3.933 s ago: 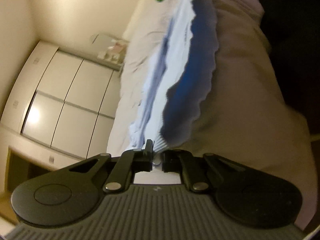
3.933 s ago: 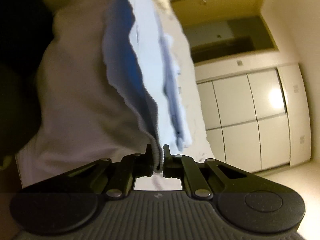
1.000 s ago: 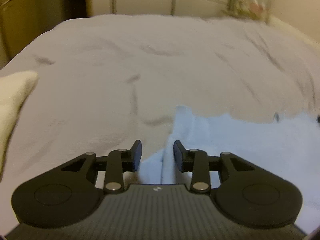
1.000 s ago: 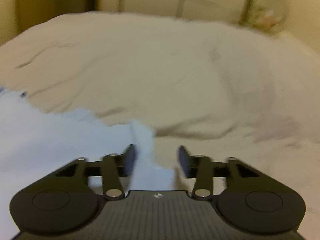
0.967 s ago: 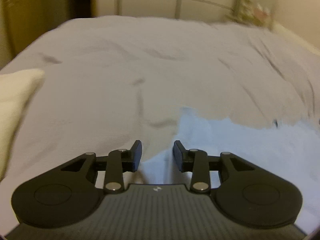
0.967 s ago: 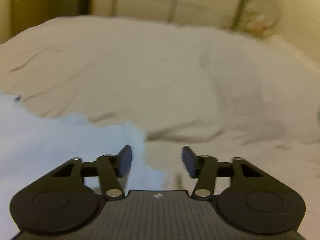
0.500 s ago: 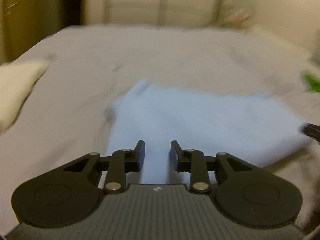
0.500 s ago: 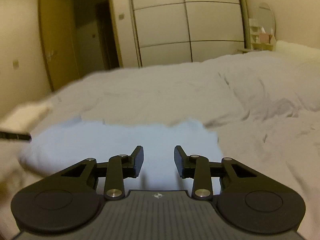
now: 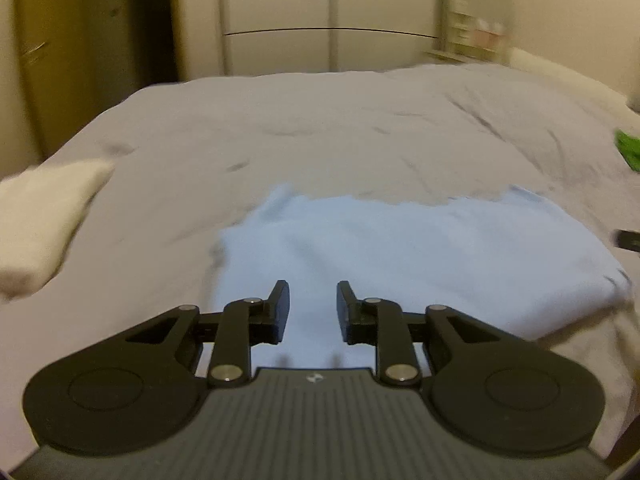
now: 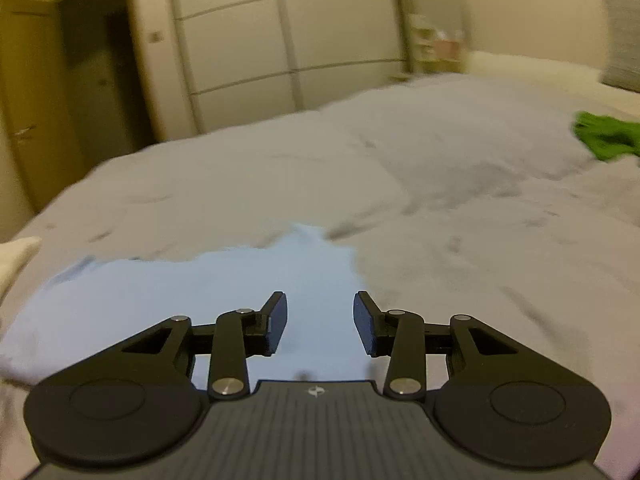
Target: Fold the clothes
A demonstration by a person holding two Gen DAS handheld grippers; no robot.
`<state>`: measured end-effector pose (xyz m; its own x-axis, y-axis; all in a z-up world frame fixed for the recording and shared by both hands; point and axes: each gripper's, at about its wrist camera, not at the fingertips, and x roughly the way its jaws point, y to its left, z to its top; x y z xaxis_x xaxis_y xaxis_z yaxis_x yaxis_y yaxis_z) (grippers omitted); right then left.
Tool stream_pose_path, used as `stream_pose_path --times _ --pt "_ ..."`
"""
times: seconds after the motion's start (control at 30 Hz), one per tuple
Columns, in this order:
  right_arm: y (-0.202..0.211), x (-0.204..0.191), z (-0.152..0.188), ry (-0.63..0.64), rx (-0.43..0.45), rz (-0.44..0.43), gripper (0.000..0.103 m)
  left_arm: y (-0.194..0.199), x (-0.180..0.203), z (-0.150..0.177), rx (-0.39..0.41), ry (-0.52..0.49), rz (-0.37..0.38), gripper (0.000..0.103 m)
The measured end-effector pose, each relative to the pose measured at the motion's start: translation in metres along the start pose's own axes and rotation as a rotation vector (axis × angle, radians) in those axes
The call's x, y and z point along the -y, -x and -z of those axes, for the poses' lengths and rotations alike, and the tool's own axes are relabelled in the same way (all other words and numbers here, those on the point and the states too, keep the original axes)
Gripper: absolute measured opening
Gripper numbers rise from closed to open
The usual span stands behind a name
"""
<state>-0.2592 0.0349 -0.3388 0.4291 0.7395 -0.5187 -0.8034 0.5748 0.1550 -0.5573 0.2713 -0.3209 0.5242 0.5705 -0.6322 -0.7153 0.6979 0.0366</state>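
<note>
A light blue garment [image 9: 420, 256] lies folded flat on the grey bed [image 9: 320, 120]. It also shows in the right wrist view [image 10: 192, 296], low and left. My left gripper [image 9: 313, 304] is open and empty, held above the garment's near left part. My right gripper [image 10: 320, 320] is open and empty, above the garment's near right edge. A tip of the right gripper [image 9: 628, 240] pokes in at the far right of the left wrist view.
A folded cream cloth [image 9: 40, 216] lies at the bed's left edge, also in the right wrist view [image 10: 16, 256]. A green garment [image 10: 608, 136] lies far right on the bed [image 10: 440, 168]. White wardrobe doors [image 10: 280, 48] and a dark doorway [image 10: 92, 72] stand behind.
Both grippers, earlier shut on the hanging garment, have let it go on the bed. In the last second both pulled back and up, so more of the folded garment shows.
</note>
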Motion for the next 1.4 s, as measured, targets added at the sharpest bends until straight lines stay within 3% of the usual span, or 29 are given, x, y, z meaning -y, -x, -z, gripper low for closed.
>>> stream_pose_path --times 0.07,0.17,0.3,0.47,0.73,0.93,1.03,1.4 --pt "-0.015 -0.010 0.010 0.031 -0.051 0.017 0.044 -0.023 0.005 0.007 -0.070 0.013 -0.042 0.025" --pt "-0.035 -0.001 0.026 -0.021 -0.154 0.093 0.045 -0.026 -0.008 0.017 -0.129 0.090 -0.130 0.026" --pt "-0.011 0.017 0.020 -0.133 -0.167 0.151 0.051 -0.003 -0.016 0.017 -0.141 0.152 -0.196 0.024" --pt "0.025 0.010 0.015 -0.149 -0.105 0.105 0.055 0.020 0.006 0.016 -0.135 0.136 -0.161 0.031" --pt "0.048 -0.010 0.041 -0.182 -0.251 0.084 0.063 0.047 0.042 0.044 -0.231 0.106 -0.153 0.032" --pt "0.082 -0.022 0.036 -0.162 -0.214 0.095 0.074 0.092 0.053 0.047 -0.161 0.074 -0.157 0.044" --pt "0.092 -0.027 0.036 -0.157 -0.204 0.084 0.081 0.111 0.055 0.046 -0.132 0.058 -0.162 0.044" --pt "0.126 -0.038 0.033 -0.147 -0.160 0.038 0.084 0.164 0.065 0.052 -0.069 0.034 -0.198 0.046"
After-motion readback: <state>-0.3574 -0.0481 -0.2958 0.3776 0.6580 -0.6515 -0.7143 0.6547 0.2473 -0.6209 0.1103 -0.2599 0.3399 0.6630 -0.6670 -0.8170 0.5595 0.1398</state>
